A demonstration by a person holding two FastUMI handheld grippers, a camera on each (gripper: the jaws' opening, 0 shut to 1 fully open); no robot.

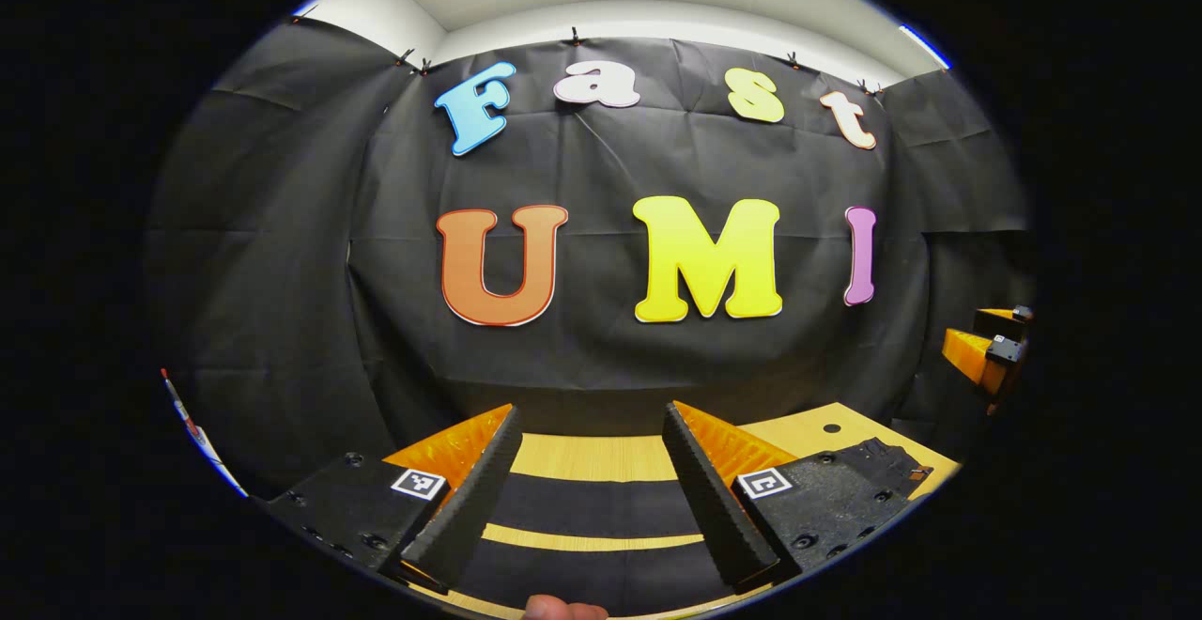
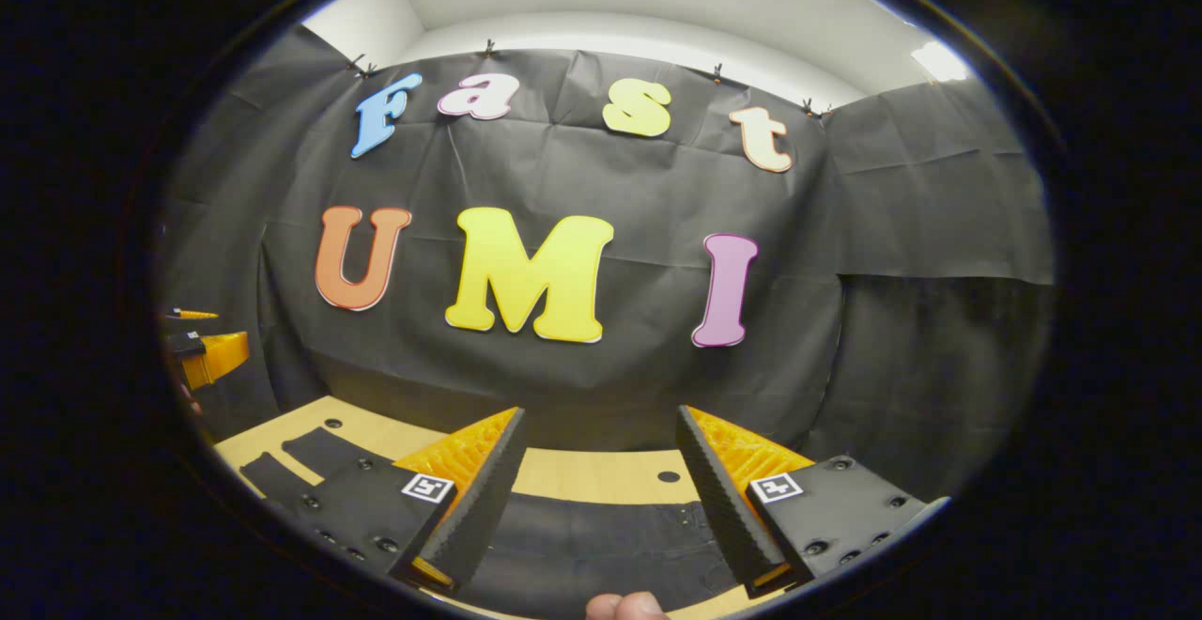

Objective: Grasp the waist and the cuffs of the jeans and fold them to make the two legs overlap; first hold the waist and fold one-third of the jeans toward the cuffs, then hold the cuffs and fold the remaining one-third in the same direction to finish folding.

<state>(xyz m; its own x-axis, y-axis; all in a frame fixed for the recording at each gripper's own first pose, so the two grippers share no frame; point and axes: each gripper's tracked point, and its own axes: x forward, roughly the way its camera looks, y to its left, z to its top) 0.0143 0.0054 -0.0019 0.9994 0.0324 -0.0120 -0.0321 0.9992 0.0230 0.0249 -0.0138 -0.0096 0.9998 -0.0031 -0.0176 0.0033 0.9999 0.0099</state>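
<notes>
While both tools hover above the counter (image 1: 798,427), I hold my left hand-held gripper (image 1: 590,479) over the two legs of the black jeans (image 1: 592,507) and my right hand-held gripper (image 2: 596,484) over the waist end, each with fingers apart and empty, presumably lined up for the first grasp. No container sits on the wood; the jeans lie flat.

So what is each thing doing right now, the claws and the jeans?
Left claw: open, above the jeans, holding nothing.
Right claw: open, above the jeans, holding nothing.
Jeans: dark, lying flat, legs apart, not folded yet.
Table: wooden, under the jeans.
</notes>
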